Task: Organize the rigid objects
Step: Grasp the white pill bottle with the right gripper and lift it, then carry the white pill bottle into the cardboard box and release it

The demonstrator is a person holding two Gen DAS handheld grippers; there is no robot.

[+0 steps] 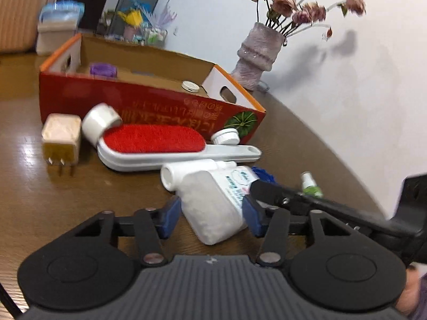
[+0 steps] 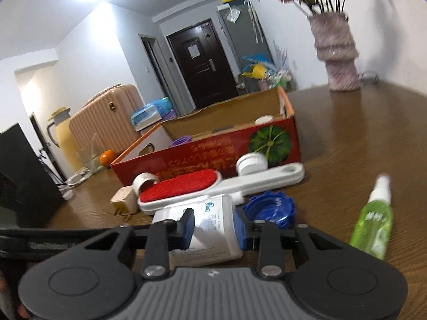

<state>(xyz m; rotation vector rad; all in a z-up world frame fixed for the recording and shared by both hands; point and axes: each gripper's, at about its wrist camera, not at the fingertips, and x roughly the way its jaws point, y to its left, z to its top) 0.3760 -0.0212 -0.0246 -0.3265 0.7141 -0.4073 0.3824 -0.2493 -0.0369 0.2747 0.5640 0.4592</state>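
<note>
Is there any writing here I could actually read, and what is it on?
Red box: yellow characters along its side, upside down and blurred; not readable.
White bottle: blue label print and a logo, too blurred to read.
Green spray bottle: white characters, too blurred to read.
Black strap: pale lettering, too small to read.
Nothing else carries text.

A red cardboard box (image 2: 213,152), orange-rimmed with gold lettering and a green pumpkin print at its 3 o'clock end, stands on a brown wood-grain table (image 2: 360,138). Before it lies a white lint brush (image 1: 170,146) with a red pad. At its 9 o'clock, a cream plug adapter (image 1: 62,140). A white bottle (image 1: 213,200) carries a blue-printed label; a blue cap (image 2: 269,208) and a green spray bottle (image 2: 373,224) lie at its 3 o'clock. A mauve vase (image 1: 257,50) holds faded pink flowers.
</note>
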